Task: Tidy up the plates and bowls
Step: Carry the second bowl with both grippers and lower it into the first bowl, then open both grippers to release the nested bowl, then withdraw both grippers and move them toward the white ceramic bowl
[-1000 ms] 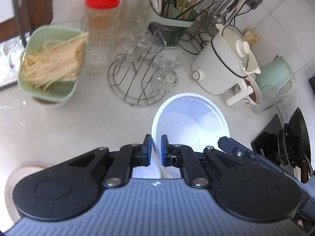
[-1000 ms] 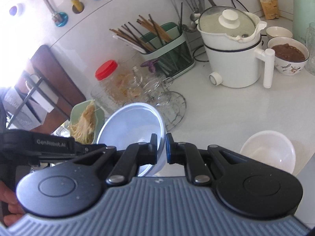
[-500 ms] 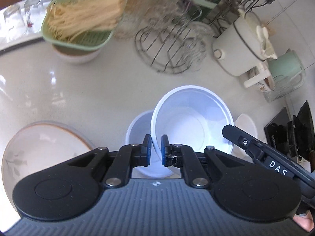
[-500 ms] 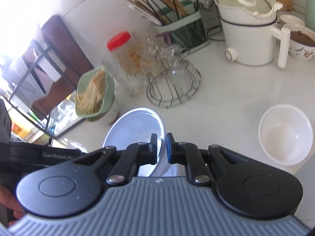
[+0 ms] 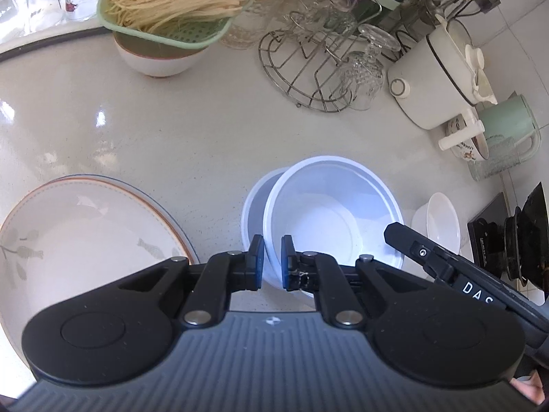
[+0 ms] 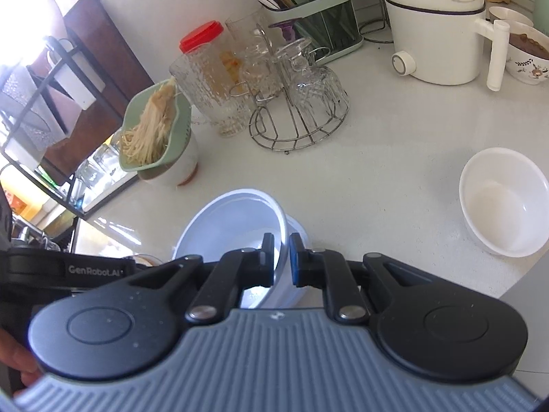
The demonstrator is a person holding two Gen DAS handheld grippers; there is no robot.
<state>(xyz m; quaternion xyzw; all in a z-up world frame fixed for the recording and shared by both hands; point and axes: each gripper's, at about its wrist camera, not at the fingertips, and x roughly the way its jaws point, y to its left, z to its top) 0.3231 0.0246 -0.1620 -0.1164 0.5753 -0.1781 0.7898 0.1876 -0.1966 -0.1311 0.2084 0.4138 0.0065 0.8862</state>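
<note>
Nearest in both wrist views, the left gripper and the right gripper each have their jaws clamped on the thin rim of the same pale blue-white round plastic bowl, at different points of that rim (the right gripper's black body crosses the lower right of the left view). A grip from two sides presumably keeps the light, flexible bowl level while it is carried.

Under it, offset to the left in the left view, shows a second pale round plastic bowl of like size, standing on the white stone counter. The held bowl hangs above it and partly over it, which suggests nesting as the step in hand; whether the two touch cannot be told.

Toward the counter's near left edge lies a cream round ceramic plate with an orange rim line and grey fish motifs, apparently on another plate. On the right, apart from the pair, stands a small white ceramic bowl, probably a later item.

Farther back stand a round wire glass rack, a green strainer of pale noodles on a white bowl, and a white lidded electric pot, kept near the wall, clear of the working area.
</note>
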